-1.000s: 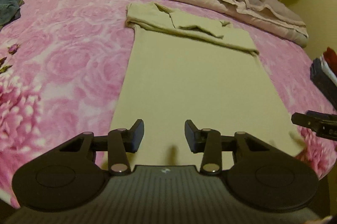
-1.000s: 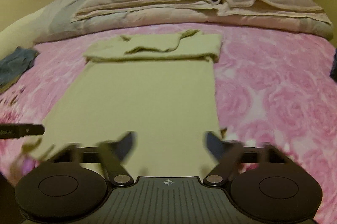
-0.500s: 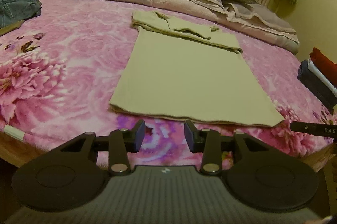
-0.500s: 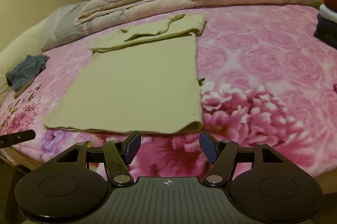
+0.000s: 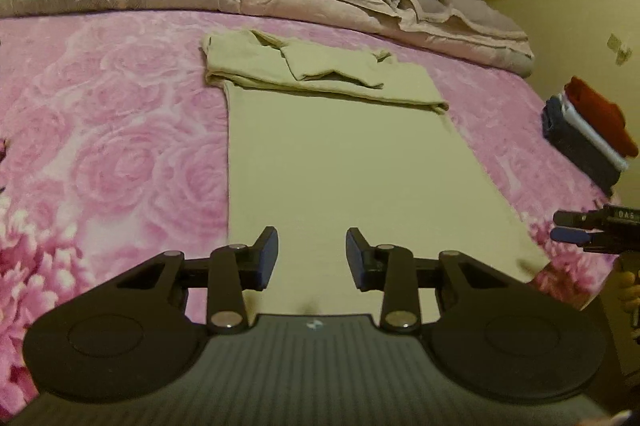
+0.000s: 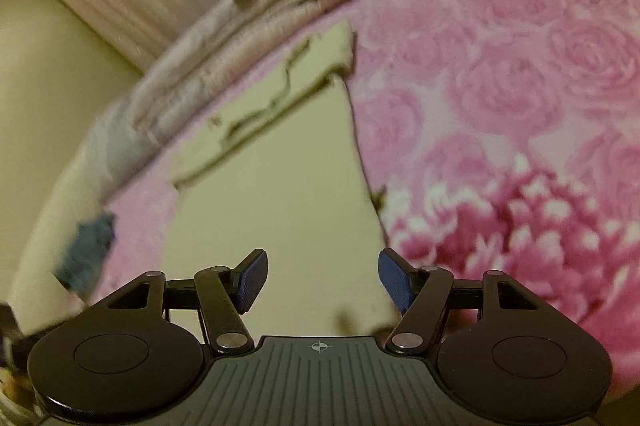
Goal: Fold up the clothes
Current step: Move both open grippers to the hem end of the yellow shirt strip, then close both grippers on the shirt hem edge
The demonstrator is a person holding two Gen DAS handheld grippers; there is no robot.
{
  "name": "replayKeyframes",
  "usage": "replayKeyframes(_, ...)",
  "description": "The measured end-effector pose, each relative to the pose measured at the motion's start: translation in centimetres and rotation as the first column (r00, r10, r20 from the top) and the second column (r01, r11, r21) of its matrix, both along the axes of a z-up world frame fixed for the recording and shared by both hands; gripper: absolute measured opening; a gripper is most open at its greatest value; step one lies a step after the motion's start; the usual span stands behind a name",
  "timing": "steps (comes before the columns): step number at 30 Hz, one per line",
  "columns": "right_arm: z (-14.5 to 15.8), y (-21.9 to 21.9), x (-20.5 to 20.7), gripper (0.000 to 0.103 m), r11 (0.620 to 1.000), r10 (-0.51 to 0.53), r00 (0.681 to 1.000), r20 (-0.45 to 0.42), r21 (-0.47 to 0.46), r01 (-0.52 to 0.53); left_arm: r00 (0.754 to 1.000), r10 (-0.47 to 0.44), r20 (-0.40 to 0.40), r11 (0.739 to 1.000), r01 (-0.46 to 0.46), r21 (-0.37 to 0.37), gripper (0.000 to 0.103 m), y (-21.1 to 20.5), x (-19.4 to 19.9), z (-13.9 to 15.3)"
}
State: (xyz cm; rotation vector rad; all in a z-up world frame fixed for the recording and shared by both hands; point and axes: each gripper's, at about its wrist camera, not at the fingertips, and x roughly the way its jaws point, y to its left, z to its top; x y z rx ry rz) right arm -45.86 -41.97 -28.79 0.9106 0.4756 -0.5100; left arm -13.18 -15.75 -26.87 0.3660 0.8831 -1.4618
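1. The long pale-yellow knit garment [image 5: 344, 161], sleeves tucked across its far end, lies flat on the pink floral bed [image 5: 120, 129].
2. Left gripper [image 5: 312, 258] and right gripper [image 6: 322, 280], jaws wide and empty, hover over the near hem.
3. Judged next: pinch both hem corners, fold toward the sleeves.

A pale beige shirt [image 5: 352, 165] lies flat on the pink floral bedspread [image 5: 120, 129], narrowed to a long smooth rectangle. Its far end is folded over, sleeves doubled across in a thick wrinkled band.

We are seeing our black left gripper [image 5: 312, 254] and black right gripper [image 6: 322, 280]: ribbed grey bodies, silver pivot screws, dark-blue textured pads [image 6: 394, 280].
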Motion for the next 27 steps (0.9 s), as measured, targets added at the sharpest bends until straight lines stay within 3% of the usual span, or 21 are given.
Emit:
replayKeyframes(4,-0.9,-0.4,-3.4,0.066,0.999,-0.048,0.994,0.103,0.029,0.045,0.997,0.034,-0.068,0.999,-0.035,-0.017,0.031,2.0,0.7,-2.1)
replayKeyframes(8,-2.7,0.2,-7.1,0.062,0.966,-0.132,0.981,0.142,0.241,0.095,0.976,0.117,-0.182,0.993,-0.117,0.013,0.031,5.0,1.1,-2.9)
replayKeyframes(12,-1.9,0.3,-8.1,0.061,0.972,-0.101,0.985,0.142,0.227,0.067,0.97,0.148,-0.192,0.988,-0.152,-0.003,0.031,6.7,1.4,-3.1)
replayKeyframes(21,-5.1,-3.1,-4.3,0.06,0.95,-0.034,0.995,0.092,0.312,0.004,0.9,0.221,-0.375,0.974,-0.224,0.037,0.031,4.3,6.0,-6.8)
replayKeyframes(24,-6.0,-4.4,-2.9,0.059,0.942,-0.017,0.992,0.126,0.335,-0.026,0.891,0.227,-0.393,0.974,-0.218,0.066,0.031,2.8,7.1,-8.3)
replayKeyframes(27,-6.5,-5.8,-1.5,0.051,0.933,-0.009,0.99,0.143,0.356,-0.043,0.886,0.199,-0.419,0.979,-0.193,0.057,0.031,1.2,7.9,-8.8)
